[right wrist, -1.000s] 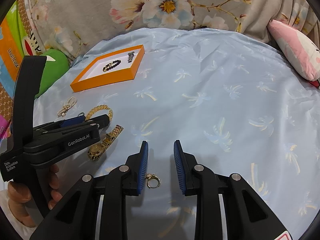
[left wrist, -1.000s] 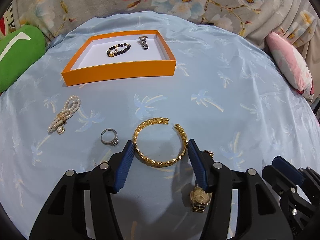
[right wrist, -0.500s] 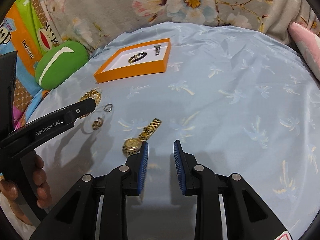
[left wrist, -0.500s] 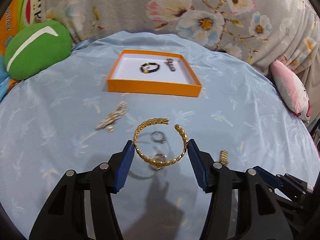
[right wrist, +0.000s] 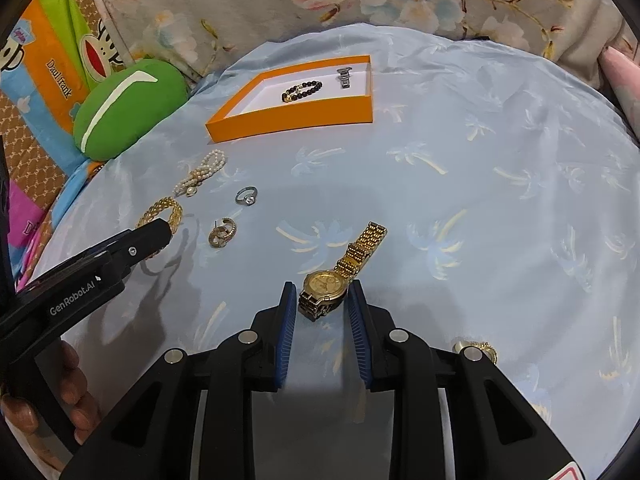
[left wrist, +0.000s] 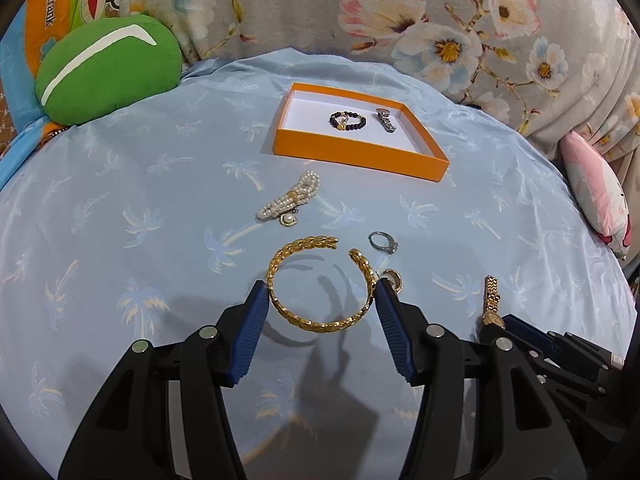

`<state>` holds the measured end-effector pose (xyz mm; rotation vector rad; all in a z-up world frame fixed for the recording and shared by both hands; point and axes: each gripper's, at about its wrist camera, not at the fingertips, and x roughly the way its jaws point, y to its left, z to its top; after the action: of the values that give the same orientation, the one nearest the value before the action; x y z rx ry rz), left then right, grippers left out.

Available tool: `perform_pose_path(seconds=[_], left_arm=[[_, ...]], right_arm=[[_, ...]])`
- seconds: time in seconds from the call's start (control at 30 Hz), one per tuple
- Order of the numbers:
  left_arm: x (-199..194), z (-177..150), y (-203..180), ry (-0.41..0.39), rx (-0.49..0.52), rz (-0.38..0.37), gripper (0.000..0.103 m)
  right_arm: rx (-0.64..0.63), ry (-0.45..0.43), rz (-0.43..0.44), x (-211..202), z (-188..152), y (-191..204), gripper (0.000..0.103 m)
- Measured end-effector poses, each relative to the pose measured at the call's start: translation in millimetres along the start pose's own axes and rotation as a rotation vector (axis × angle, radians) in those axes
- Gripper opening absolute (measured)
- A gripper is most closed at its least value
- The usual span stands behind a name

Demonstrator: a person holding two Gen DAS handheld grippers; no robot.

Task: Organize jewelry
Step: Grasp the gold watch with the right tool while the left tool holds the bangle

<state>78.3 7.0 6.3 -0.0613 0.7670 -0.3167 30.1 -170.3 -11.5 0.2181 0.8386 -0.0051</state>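
My left gripper is shut on a gold open bangle and holds it above the blue cloth; the bangle also shows in the right wrist view. My right gripper is open, its blue pads on either side of a gold watch that lies on the cloth. The orange tray at the back holds a black bead bracelet and a silver piece. A pearl bracelet, a silver ring and a gold earring lie on the cloth.
A green cushion sits at the back left and a pink cushion at the right edge. A floral sofa back rises behind the tray. Another small gold piece lies beside my right gripper.
My left gripper has lifted the gold bangle off the cloth and swung left. My right gripper has moved up to the gold watch, which now lies between its pads.
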Motion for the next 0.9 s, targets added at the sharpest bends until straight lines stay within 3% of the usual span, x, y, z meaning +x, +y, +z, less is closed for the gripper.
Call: perform_pose_path(seconds=[0.57, 0.73, 0.9], left_arm=[[2, 0, -1, 0.009, 0.001, -0.010, 0.053], [2, 7, -3, -0.011, 0.005, -0.007, 0.053], [5, 36, -6, -0.042, 0.019, -0.010, 0.053]], right_arm=[[0.002, -0.032, 0.001, -2, 10, -2, 0.023], [0.004, -0.062, 0.017, -5, 32, -6, 0.023], [-0.008, -0.106, 0.040, -3, 69, -7, 0.022]])
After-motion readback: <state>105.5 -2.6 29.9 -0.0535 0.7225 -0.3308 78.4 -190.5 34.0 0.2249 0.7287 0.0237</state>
